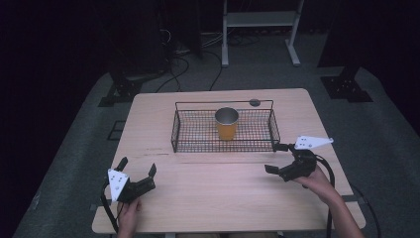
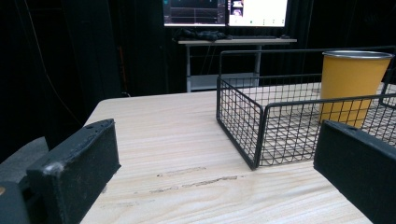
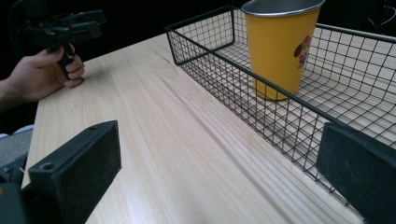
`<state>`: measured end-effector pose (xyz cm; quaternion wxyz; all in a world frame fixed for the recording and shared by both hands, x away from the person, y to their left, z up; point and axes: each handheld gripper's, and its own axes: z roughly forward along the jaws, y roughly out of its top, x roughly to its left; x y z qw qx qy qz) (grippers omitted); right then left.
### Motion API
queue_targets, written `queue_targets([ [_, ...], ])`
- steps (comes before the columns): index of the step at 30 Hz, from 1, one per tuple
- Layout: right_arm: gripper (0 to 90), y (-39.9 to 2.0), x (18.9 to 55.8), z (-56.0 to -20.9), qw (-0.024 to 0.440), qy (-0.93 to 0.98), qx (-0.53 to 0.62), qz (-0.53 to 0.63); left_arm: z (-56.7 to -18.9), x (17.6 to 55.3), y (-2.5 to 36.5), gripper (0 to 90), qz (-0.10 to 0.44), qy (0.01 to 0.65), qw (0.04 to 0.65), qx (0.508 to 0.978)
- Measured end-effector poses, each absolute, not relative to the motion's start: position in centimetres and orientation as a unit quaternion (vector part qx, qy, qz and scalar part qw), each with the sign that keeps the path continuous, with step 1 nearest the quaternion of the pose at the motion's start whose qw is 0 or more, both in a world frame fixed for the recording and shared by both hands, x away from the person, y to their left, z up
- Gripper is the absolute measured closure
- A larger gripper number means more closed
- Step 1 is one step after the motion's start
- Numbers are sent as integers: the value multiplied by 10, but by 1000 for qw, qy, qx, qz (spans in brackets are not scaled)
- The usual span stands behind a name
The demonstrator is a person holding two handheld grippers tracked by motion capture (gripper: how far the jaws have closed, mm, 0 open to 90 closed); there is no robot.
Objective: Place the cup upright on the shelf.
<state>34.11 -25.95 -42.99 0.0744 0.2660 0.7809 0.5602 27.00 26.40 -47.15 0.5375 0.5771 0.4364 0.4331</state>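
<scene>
A yellow metal cup [image 1: 227, 124] stands upright inside a black wire basket [image 1: 188, 144] at the middle of the wooden table [image 1: 218, 193]. My left gripper [image 1: 137, 167] rests near the front left of the table, open and holding nothing, well short of the basket. My right gripper [image 1: 274, 158] is open at the basket's front right corner, close to the wire. The left gripper view has the basket [image 2: 243, 126] ahead on the right with the cup [image 2: 350, 84] in it. In the right gripper view the cup [image 3: 280, 51] shows a printed figure, and the other gripper [image 3: 65, 28] is far off.
A small round grey cap [image 1: 254, 102] sits in the table top behind the basket. Beyond the table are a white desk frame [image 1: 257, 29], cables on the floor and dark stands. Bare table lies between the two grippers.
</scene>
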Motion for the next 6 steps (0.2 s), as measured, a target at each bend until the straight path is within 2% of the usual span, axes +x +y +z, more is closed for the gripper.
queue_targets([
  [6, 0, -262, 325, -434, 82, 773, 270, 568, -472, 270, 264, 0, 434, 437, 537, 577],
])
